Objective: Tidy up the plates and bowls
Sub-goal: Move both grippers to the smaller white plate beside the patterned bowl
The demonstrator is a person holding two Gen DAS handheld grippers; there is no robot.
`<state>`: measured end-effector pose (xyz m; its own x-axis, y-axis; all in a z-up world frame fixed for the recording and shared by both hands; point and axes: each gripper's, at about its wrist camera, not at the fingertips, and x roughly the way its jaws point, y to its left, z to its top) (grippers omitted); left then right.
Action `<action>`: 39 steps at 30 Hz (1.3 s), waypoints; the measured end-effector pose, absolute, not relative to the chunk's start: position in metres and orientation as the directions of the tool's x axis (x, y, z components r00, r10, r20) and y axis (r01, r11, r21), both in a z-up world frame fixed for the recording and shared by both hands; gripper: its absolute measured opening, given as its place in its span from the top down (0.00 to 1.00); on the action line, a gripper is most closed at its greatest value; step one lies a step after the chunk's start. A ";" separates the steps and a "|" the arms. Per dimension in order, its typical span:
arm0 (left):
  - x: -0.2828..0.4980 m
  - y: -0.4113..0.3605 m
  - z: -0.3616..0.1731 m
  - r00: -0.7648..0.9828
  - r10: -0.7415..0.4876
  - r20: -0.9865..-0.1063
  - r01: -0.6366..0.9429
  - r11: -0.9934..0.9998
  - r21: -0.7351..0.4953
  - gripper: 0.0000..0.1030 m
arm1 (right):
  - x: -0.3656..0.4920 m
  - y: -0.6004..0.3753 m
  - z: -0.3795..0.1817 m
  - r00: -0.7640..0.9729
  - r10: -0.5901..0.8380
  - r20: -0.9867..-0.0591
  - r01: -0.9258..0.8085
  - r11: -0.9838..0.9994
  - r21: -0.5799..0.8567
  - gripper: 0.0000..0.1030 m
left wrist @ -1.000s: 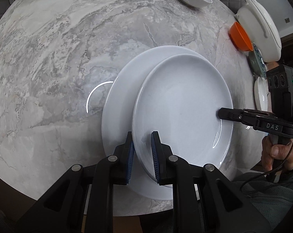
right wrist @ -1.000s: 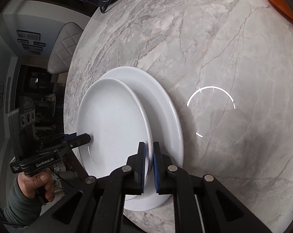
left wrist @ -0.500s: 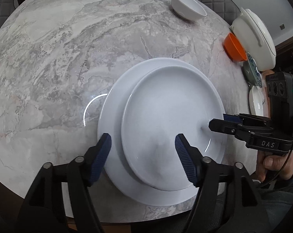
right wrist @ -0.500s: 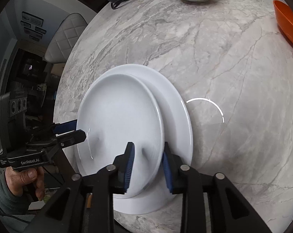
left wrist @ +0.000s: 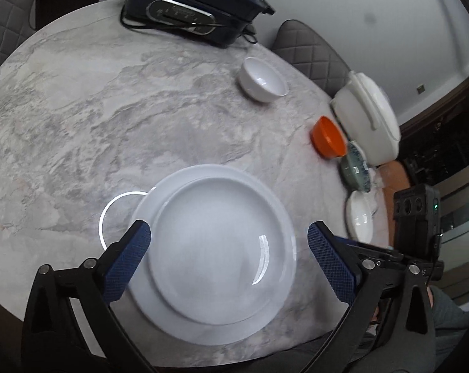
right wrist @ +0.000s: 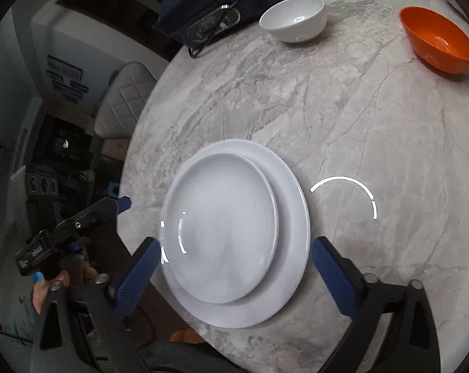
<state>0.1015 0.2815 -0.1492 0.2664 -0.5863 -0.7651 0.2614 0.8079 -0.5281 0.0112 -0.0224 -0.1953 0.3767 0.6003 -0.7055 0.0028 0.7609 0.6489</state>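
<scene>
White smaller plate [left wrist: 222, 248] now rests on the larger plate [left wrist: 147, 304] at the table's [left wrist: 79, 108] near edge. Both left gripper [left wrist: 228, 267] and right gripper [right wrist: 234, 279] have just been opening and lifted clear, empty (bowls remain unsorted far right).
</scene>
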 end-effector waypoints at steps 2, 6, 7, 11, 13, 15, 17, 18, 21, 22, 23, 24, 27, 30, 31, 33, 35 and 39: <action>0.100 0.260 -0.139 0.259 -0.628 -0.734 0.294 0.775 -0.560 0.00 | -0.002 -0.043 -0.191 0.397 0.653 -0.645 0.039 0.690 0.722 0.00; 0.091 0.201 -0.123 0.221 -0.668 -0.711 0.387 0.729 -0.565 0.00 | -0.035 -0.089 -0.183 0.490 0.646 -0.585 0.115 0.617 0.778 0.00; 0.086 0.187 -0.119 0.217 -0.675 -0.706 0.409 0.719 -0.562 0.00 | -0.043 -0.100 -0.180 0.520 0.629 -0.579 0.126 0.613 0.780 0.00; 0.072 0.132 -0.114 0.190 -0.686 -0.702 0.446 0.697 -0.561 0.00 | -0.069 -0.161 -0.169 0.630 0.546 -0.552 0.157 0.607 0.779 0.00; 0.068 0.107 -0.115 0.186 -0.689 -0.700 0.434 0.697 -0.571 0.00 | -0.081 -0.196 -0.166 0.664 0.515 -0.542 0.164 0.607 0.778 0.00; 0.064 0.079 -0.122 0.180 -0.680 -0.710 0.405 0.709 -0.577 0.00 | -0.090 -0.232 -0.168 0.680 0.482 -0.553 0.183 0.618 0.765 0.00; 0.059 0.050 -0.126 0.182 -0.668 -0.722 0.387 0.724 -0.571 0.00 | -0.098 -0.271 -0.176 0.671 0.467 -0.576 0.223 0.613 0.758 0.00; 0.057 0.035 -0.130 0.182 -0.662 -0.727 0.385 0.728 -0.567 0.00 | -0.103 -0.290 -0.180 0.674 0.463 -0.576 0.238 0.603 0.762 0.00; 0.053 -0.012 -0.144 0.180 -0.639 -0.748 0.392 0.744 -0.541 0.00 | -0.112 -0.340 -0.190 0.677 0.450 -0.582 0.262 0.592 0.762 0.00; 0.053 -0.027 -0.151 0.171 -0.633 -0.755 0.389 0.747 -0.539 0.00 | -0.113 -0.354 -0.195 0.671 0.459 -0.583 0.264 0.587 0.766 0.00; 0.055 -0.041 -0.159 0.158 -0.630 -0.760 0.386 0.748 -0.540 0.00 | -0.112 -0.366 -0.199 0.661 0.467 -0.588 0.267 0.586 0.765 0.00; 0.056 -0.054 -0.167 0.141 -0.622 -0.770 0.384 0.751 -0.537 0.00 | -0.111 -0.376 -0.205 0.646 0.475 -0.598 0.273 0.588 0.761 0.01; 0.057 -0.094 -0.190 0.065 -0.575 -0.815 0.417 0.758 -0.501 0.00 | -0.104 -0.394 -0.220 0.601 0.507 -0.618 0.273 0.596 0.755 0.12; 0.059 -0.123 -0.204 0.027 -0.517 -0.856 0.479 0.758 -0.443 0.01 | -0.096 -0.401 -0.233 0.577 0.542 -0.611 0.254 0.591 0.765 0.20; 0.061 -0.132 -0.210 -0.001 -0.496 -0.868 0.487 0.758 -0.433 0.01 | -0.095 -0.403 -0.237 0.572 0.554 -0.605 0.249 0.585 0.772 0.25; 0.069 -0.143 -0.224 -0.054 -0.461 -0.886 0.483 0.764 -0.428 0.02 | -0.091 -0.405 -0.245 0.564 0.572 -0.595 0.246 0.571 0.783 0.31; 0.075 -0.151 -0.234 -0.078 -0.463 -0.883 0.476 0.761 -0.441 0.02 | -0.089 -0.405 -0.253 0.560 0.580 -0.591 0.257 0.557 0.790 0.33; 0.080 -0.165 -0.245 -0.110 -0.449 -0.886 0.481 0.757 -0.443 0.03 | -0.090 -0.402 -0.257 0.548 0.590 -0.592 0.242 0.566 0.788 0.33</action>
